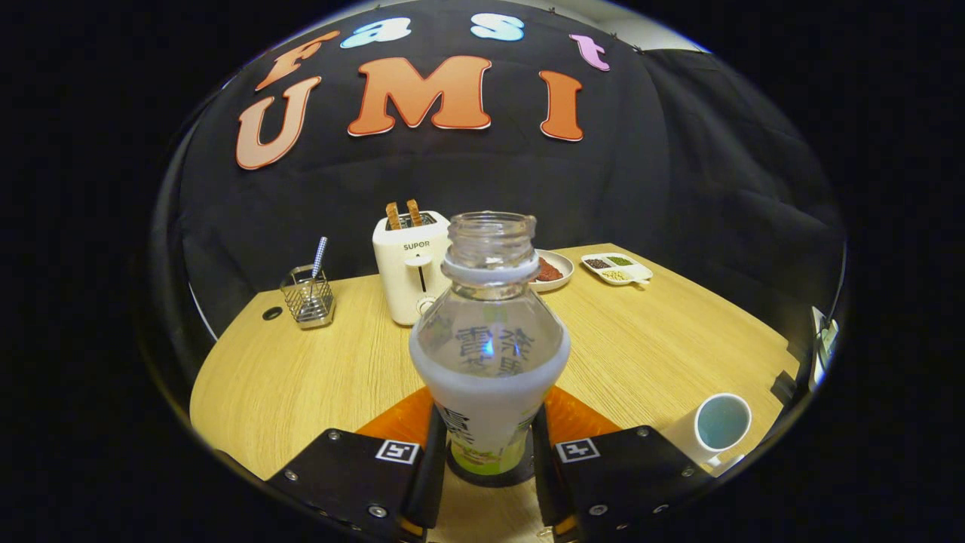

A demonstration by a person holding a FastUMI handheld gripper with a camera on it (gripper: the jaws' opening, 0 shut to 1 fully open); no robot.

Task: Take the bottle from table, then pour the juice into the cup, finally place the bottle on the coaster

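The bottle (488,354) stands upright between the two fingers of the gripper (488,452), and both fingers press on its lower body, so the gripper is pinching it. Its cap is off and the neck is open. Its base seems to sit on a dark round disc, probably the coaster (490,477), lying on the table (301,377) right between the fingertips. An orange patch shows on either side behind the bottle; what it is cannot be told.

The cup (720,424) sits to the right of the gripper, near the table's edge, and something bluish shows inside it, though whether that is liquid or just its lining is unclear. From this, the step looks like either the first grasp or the final set-down on the coaster; I lean toward the set-down. If so, the next move calls for spreading the fingers evenly and backing straight off, so the bottle is not tipped.

The gripper is held level and low, pointing forward across the table toward a toaster (411,264) beyond the bottle.
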